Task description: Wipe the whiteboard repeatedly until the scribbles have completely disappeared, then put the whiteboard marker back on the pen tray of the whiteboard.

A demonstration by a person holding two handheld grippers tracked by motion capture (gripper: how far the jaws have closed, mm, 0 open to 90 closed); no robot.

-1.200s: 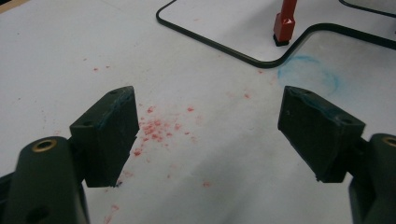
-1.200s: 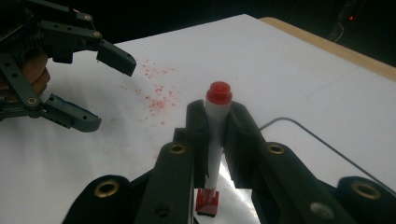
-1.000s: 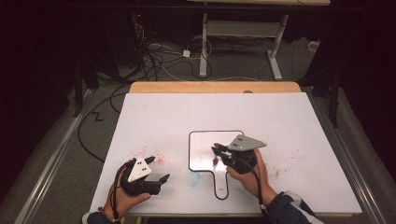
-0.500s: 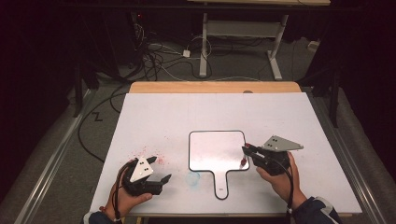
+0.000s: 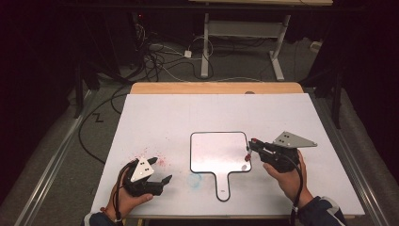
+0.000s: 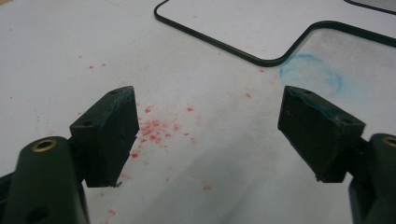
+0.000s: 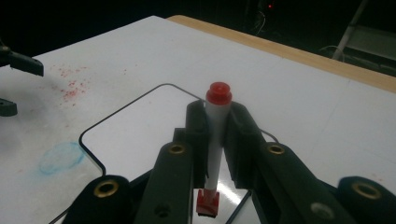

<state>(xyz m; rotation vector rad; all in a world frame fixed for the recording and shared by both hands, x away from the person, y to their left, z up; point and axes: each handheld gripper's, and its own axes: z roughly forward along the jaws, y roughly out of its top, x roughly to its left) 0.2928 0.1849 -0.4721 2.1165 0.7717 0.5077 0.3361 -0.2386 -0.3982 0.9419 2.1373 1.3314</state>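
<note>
Broadly, the white bench [image 5: 155,117] carries a small handled whiteboard [image 5: 219,150] near its front edge, handle toward the person. At the board's right edge the right gripper [image 5: 251,147] clamps a red-capped marker [image 7: 215,135] — long axis roughly upright, tip just above the board — so writing likely means moving left. The left gripper [image 5: 157,181] rests agape near the front-left corner.
</note>
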